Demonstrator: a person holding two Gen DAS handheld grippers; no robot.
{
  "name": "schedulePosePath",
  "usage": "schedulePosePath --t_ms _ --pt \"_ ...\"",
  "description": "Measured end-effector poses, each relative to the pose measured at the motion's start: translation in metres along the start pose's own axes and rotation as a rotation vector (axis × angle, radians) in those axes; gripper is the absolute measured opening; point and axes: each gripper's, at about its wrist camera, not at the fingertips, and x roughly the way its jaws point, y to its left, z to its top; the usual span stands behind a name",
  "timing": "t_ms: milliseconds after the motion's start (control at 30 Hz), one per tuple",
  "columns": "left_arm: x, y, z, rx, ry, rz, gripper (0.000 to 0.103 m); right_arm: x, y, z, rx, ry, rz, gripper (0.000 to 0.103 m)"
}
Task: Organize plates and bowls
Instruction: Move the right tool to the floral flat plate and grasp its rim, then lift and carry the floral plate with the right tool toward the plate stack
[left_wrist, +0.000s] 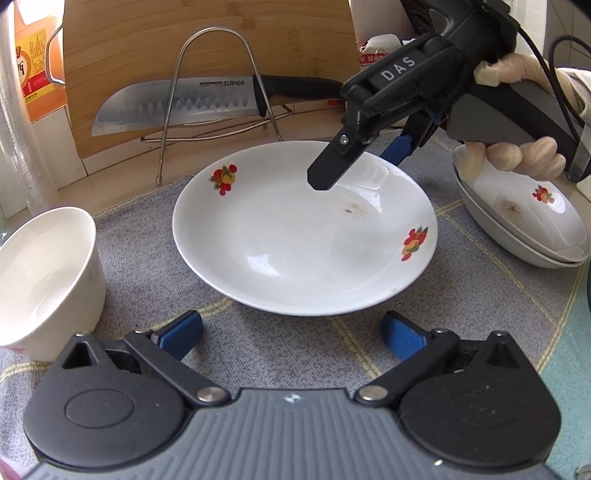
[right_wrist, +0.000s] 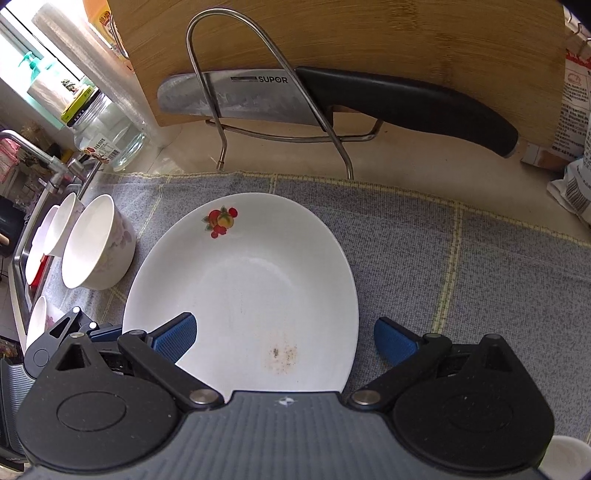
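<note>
A white plate (left_wrist: 303, 229) with fruit prints and a brown stain lies on the grey cloth (left_wrist: 147, 258). My left gripper (left_wrist: 291, 336) stands open just short of its near rim, holding nothing. My right gripper (left_wrist: 354, 166), held by a gloved hand (left_wrist: 517, 155), is open over the plate's far right rim. In the right wrist view the plate (right_wrist: 243, 288) has one blue pad (right_wrist: 173, 339) above it and the other pad (right_wrist: 395, 343) over the cloth, with the rim between them. Two stacked plates (left_wrist: 524, 229) sit at the right. A white bowl (left_wrist: 44, 280) stands at the left.
A bamboo cutting board (left_wrist: 207, 48) leans at the back with a knife (left_wrist: 177, 107) in a wire rack (left_wrist: 214, 85). Further bowls (right_wrist: 62, 229) stand beside the sink edge (right_wrist: 22, 273) at the left. A glass jar (right_wrist: 107, 136) and packets (right_wrist: 576, 110) line the counter.
</note>
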Motion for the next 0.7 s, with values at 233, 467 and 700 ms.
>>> schedulePosePath --t_ms 233,467,700 --pt "0.001 0.002 0.006 0.075 -0.001 -0.023 0.102 0.003 0.004 0.004 -0.045 -0.008 0.006 0.103" --pt "0.0 0.003 0.014 0.198 0.016 -0.051 0.102 0.001 -0.003 0.003 -0.017 -0.01 0.083 0.103" --pt "0.001 0.009 0.02 0.207 0.045 -0.073 0.102 -0.001 -0.006 0.003 -0.015 -0.013 0.109 0.101"
